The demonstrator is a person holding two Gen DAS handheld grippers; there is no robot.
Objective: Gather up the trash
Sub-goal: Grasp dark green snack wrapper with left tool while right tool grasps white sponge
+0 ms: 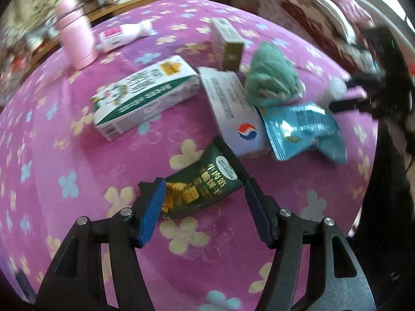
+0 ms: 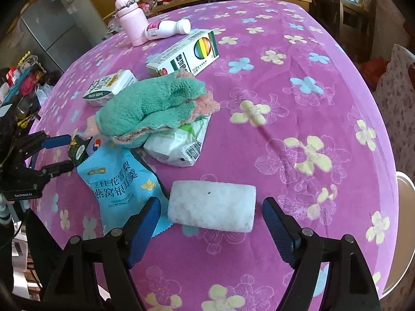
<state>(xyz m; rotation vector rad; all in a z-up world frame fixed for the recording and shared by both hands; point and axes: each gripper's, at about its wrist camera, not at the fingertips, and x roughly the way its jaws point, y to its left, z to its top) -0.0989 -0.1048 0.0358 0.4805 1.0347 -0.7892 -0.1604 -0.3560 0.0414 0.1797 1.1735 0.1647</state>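
Green snack pkt (image 1: pixel 205 181) between left claw (image 1: pixel 205 202) pads.

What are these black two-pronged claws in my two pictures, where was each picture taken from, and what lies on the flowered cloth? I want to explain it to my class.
No robot here: a person holds a hand-held claw in each hand, each with a camera looking along its prongs. One picture comes from the left claw, the other from the right claw. On the pink flowered tablecloth lie a dark green biscuit packet, a light blue snack pouch, a white rectangular sponge, a teal fluffy cloth, some cartons and a pink bottle. Both claws are open and hold nothing: the left straddles the biscuit packet, the right the sponge.
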